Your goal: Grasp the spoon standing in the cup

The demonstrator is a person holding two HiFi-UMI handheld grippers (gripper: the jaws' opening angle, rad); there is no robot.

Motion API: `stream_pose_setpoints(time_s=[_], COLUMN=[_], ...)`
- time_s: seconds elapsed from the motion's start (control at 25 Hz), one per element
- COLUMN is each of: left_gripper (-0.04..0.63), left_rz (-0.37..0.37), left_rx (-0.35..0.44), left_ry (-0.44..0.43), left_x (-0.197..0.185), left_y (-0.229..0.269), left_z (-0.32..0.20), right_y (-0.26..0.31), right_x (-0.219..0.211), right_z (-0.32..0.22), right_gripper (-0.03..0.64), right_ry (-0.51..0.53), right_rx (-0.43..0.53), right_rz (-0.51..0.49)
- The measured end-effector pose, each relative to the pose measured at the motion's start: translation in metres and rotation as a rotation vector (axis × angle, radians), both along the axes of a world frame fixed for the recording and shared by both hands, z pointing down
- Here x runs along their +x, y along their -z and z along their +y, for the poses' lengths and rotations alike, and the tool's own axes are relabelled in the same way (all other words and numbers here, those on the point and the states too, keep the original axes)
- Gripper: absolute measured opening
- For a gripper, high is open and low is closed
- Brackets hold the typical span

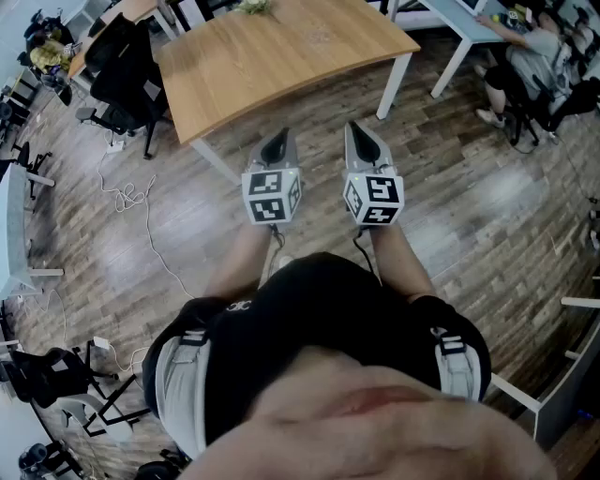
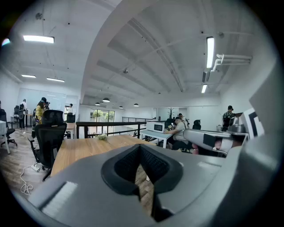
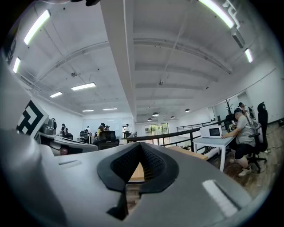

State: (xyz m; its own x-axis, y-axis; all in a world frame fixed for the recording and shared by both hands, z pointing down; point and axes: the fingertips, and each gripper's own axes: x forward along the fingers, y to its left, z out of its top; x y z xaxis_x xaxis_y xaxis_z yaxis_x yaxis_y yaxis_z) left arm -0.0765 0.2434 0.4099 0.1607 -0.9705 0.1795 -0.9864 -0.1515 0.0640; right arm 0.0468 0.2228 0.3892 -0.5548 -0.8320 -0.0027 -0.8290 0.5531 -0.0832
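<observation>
No cup or spoon shows in any view. In the head view my left gripper (image 1: 277, 141) and right gripper (image 1: 362, 137) are held side by side at waist height, pointing toward a wooden table (image 1: 281, 56) a step away. Both stand over the plank floor. Along the left gripper's (image 2: 141, 148) own view its fingertips meet with nothing between them. The right gripper (image 3: 142, 145) looks the same, tips together and empty. A small plant (image 2: 102, 137) is the only thing I can make out on the table.
A black office chair (image 1: 127, 66) stands at the table's left end. A cable (image 1: 127, 197) trails across the floor on the left. A white desk (image 1: 459, 23) with a seated person (image 1: 539, 56) is at the far right. A black railing (image 2: 111, 124) runs behind the table.
</observation>
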Motion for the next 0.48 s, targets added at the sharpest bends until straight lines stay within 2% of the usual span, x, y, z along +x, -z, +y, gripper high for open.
stream_pose_setpoints(time_s=[0.2,0.48], left_gripper=[0.012,0.012], left_rz=[-0.007,-0.011], left_rx=[-0.001,-0.002], left_ry=[0.001,-0.014], left_x=[0.009,0.043], left_y=[-0.001,-0.002], left_z=[0.007,0.009], right_y=[-0.001,-0.003], right_x=[0.005,0.027], right_z=[0.008,0.015], right_gripper=[-0.002,-0.002], right_ry=[0.011,0.023], right_rx=[0.003,-0.010], right_rz=[-0.007,-0.044])
